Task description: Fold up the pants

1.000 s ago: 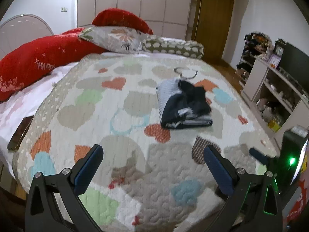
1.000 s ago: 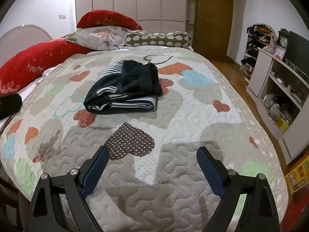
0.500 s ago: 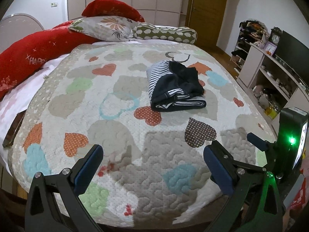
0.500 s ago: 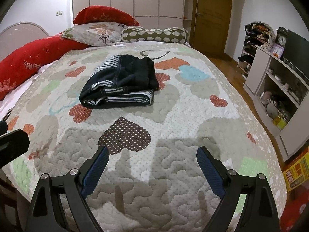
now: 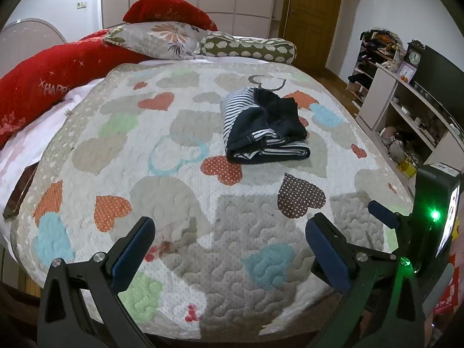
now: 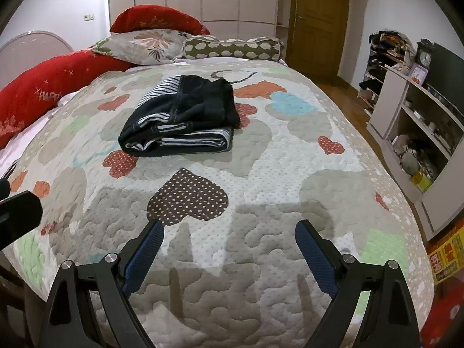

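Pants (image 5: pixel 265 129) sit folded on the quilt (image 5: pixel 185 191). Left gripper (image 5: pixel 229 246) and right gripper (image 6: pixel 229 246) hover apart from them, both spread wide, empty.

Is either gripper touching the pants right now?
No: the folded pants lie alone on the quilt, with the open right gripper and open left gripper well short of them.

A wide bed covered by a quilted cream bedspread with pastel heart patches (image 5: pixel 185 203) carries a folded bundle of dark navy pants with striped lining (image 5: pixel 262 130), lying near the middle. At the head lie a long red cushion (image 5: pixel 58 66), a grey floral pillow (image 5: pixel 156 39) and an olive bolster with pale spots (image 5: pixel 249 47).
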Demonstrator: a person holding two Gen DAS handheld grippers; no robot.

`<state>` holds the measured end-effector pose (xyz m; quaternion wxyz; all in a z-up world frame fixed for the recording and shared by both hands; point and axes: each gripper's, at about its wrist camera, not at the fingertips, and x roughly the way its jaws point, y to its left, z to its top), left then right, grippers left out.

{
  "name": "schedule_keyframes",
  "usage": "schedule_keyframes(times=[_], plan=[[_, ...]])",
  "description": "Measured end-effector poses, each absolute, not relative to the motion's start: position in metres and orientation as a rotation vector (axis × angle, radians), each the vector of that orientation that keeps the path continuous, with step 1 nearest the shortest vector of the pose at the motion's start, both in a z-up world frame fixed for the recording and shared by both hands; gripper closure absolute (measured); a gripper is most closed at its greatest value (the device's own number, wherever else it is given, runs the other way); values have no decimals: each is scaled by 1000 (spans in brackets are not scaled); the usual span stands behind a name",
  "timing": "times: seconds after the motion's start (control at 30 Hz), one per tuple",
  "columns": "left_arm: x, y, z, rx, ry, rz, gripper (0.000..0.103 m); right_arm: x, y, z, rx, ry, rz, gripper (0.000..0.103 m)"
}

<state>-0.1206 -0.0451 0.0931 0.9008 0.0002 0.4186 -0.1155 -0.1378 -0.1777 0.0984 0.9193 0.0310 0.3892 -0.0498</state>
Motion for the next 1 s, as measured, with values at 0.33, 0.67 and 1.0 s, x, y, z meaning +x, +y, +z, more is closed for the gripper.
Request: schedule_keyframes(times=[0.33,0.67,1.0], plan=[[-119,-45,88,-1,884,-241,0,-138,-173,97,50,799,-96,9],[-118,-46,85,3,896,-239,0,-138,-170,94,45,798,-87,9],[-118,-47,80,20,894,-239,0,-139,-168,93,42,793,-60,9]])
